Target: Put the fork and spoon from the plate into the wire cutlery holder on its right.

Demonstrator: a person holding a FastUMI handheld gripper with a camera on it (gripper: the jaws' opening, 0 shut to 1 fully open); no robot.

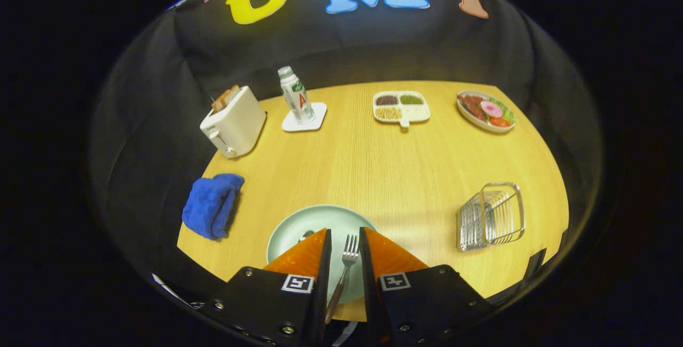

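Note:
A pale green plate (299, 221) lies at the table's near edge. On it lies a silver fork (349, 253), tines pointing away, its handle running back toward me. My gripper (345, 229) hovers over the plate with the fork in the gap between its fingers. The fingers stand apart and neither presses on the fork, so the gripper is open. The bowl of a spoon (307, 235) peeks out just beyond the left finger, the rest of it hidden. The wire cutlery holder (491, 216) stands to the right of the plate, empty.
A blue cloth (212, 204) lies left of the plate. Along the far side stand a white toaster (233, 121), a bottle (296, 96) on a white coaster, a divided tray (401, 107) and a plate of food (485, 111).

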